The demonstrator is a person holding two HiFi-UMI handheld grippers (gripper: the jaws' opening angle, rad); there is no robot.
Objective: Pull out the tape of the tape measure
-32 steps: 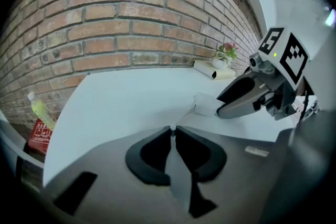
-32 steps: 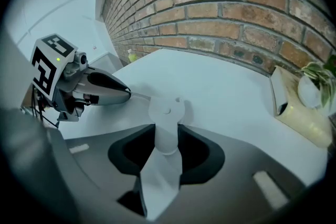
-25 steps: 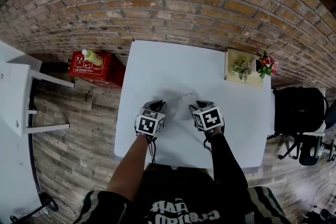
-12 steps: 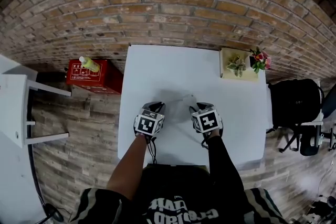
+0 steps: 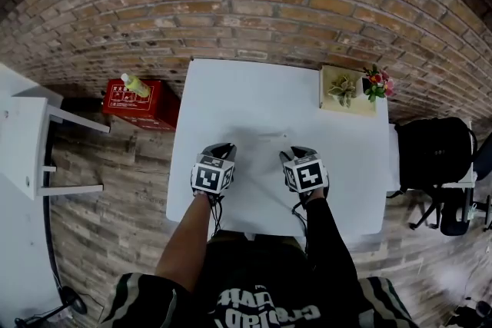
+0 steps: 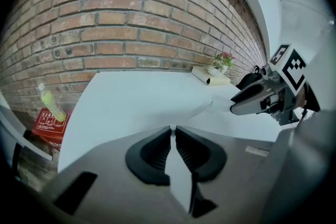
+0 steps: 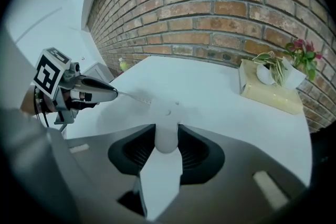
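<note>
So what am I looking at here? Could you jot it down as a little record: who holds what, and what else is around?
setting: white table against a brick wall
right gripper: shut on the white tape measure case
left gripper: jaws nearly together, pinching the end of the tape
tape state: partly drawn out, stretched between the two grippers
far right table corner: small potted plants
floor, left of table: red box with a bottle on it
</note>
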